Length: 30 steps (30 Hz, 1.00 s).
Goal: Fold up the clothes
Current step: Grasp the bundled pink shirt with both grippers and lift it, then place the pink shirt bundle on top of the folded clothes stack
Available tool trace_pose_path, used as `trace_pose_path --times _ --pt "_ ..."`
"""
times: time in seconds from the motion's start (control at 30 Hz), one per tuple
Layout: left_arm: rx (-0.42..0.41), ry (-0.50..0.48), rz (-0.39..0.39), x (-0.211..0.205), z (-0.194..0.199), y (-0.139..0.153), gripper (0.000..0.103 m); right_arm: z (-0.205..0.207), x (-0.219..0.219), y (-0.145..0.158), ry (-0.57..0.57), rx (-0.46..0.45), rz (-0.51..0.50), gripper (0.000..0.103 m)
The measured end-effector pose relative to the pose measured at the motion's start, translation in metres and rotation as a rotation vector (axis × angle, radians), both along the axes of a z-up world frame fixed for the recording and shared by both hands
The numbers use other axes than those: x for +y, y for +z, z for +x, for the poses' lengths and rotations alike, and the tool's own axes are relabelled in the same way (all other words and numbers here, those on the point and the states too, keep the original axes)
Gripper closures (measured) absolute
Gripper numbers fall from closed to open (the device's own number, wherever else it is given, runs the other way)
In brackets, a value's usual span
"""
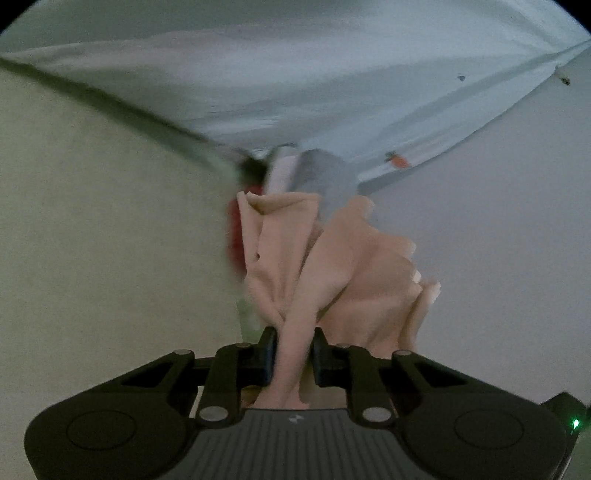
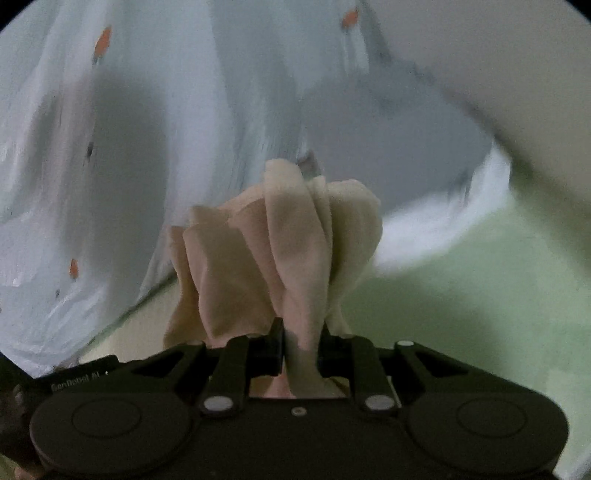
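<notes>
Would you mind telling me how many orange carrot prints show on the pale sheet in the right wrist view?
3, though blur or folds may hide more: one upper left, one near the top centre, one lower left on the pale sheet.

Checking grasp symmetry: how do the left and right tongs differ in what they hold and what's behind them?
The left tongs pinch a pinkish peach cloth; the right tongs pinch cloth that looks more beige. It may be one garment; lighting differs. Behind the left bunch sits plain wall and the pale sheet; behind the right, the carrot-print sheet and a green surface. Both sets of tongs are shut on a bunched fold, held up.
</notes>
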<state>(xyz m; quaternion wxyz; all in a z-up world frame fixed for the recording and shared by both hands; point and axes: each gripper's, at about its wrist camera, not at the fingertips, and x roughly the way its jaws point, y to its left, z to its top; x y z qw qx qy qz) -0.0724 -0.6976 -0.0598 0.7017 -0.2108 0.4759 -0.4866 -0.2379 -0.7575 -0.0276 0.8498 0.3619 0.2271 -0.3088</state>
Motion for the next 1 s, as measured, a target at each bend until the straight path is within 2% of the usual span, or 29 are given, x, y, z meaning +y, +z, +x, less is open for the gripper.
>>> trace_pose_path --times 0.2,0.3,0.37,0.43,0.47,0.53,0.57,0.67,0.73,0.77,0.8,0.87,1.0 --pt "-0.071 -0.031 -0.112 -0.119 0.001 0.048 0.083 0.009 -0.128 0.052 -0.017 -0.015 -0.198 0.086" --pt "-0.134 -0.027 -0.105 -0.17 0.01 0.058 0.078 0.029 -0.185 0.062 -0.046 -0.004 -0.292 0.079" --pt "-0.178 -0.021 -0.059 -0.197 0.016 0.048 0.07 0.044 -0.218 0.051 -0.081 0.026 -0.328 0.066" --pt "-0.188 -0.024 0.054 -0.214 0.022 0.024 0.07 0.065 -0.252 0.024 -0.126 0.094 -0.314 0.063" --pt "-0.18 -0.028 0.126 -0.22 0.026 0.01 0.07 0.073 -0.266 0.008 -0.141 0.132 -0.28 0.063" --pt "-0.151 -0.036 0.213 -0.226 0.031 -0.015 0.07 0.076 -0.29 -0.019 -0.176 0.179 -0.203 0.063" --pt "-0.138 -0.034 0.198 -0.223 0.034 -0.022 0.069 0.071 -0.296 -0.027 -0.192 0.173 -0.183 0.06" --pt "-0.139 -0.029 0.189 -0.21 0.035 -0.025 0.057 0.054 -0.306 -0.037 -0.218 0.141 -0.145 0.055" --pt "-0.174 -0.028 0.231 -0.203 0.03 -0.017 0.052 0.04 -0.306 -0.034 -0.225 0.129 -0.148 0.051" --pt "-0.193 -0.027 0.256 -0.199 0.027 -0.013 0.046 0.035 -0.301 -0.031 -0.228 0.125 -0.157 0.048" --pt "-0.224 -0.032 0.272 -0.194 0.021 -0.005 0.038 0.027 -0.293 -0.027 -0.231 0.117 -0.165 0.046" --pt "-0.301 -0.029 0.274 -0.181 0.012 0.01 0.028 0.009 -0.279 -0.018 -0.239 0.1 -0.181 0.031" --pt "-0.428 -0.022 0.29 -0.148 -0.021 0.037 0.01 -0.021 -0.237 0.003 -0.26 0.092 -0.214 0.018"
